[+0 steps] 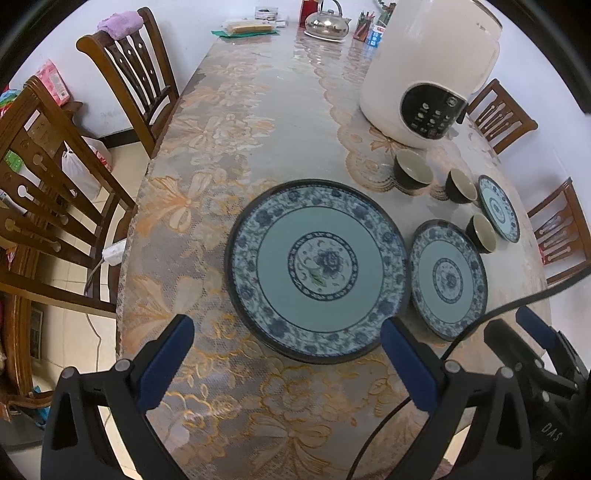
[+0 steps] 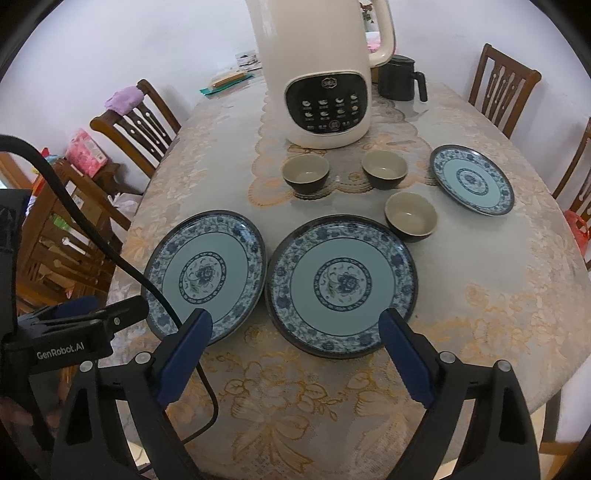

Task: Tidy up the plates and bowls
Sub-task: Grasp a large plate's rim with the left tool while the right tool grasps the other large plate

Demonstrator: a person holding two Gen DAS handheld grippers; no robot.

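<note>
Nearest us, our left claw (image 1: 286, 330) and right claw (image 2: 295, 325) both gaped wide, holding nothing, each above the near rim of a big plate (image 1: 317, 271) (image 2: 341, 286) on the surface (image 2: 498, 314). Only the right view showed a dark jug (image 2: 400, 79) behind the cream appliance (image 2: 319, 70); only the left showed a metal kettle (image 1: 327, 23). Three bowls (image 2: 412, 216) and a small plate (image 2: 472, 179) sat beyond; a cable (image 2: 110, 251) crossed the left plate.

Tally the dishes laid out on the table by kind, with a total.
Blue patterned plates: 3, a left plate, a middle plate and a smaller far-right plate.
Dark bowls: 3, a left bowl, a middle bowl and a near bowl.
Total: 6 dishes.
</note>
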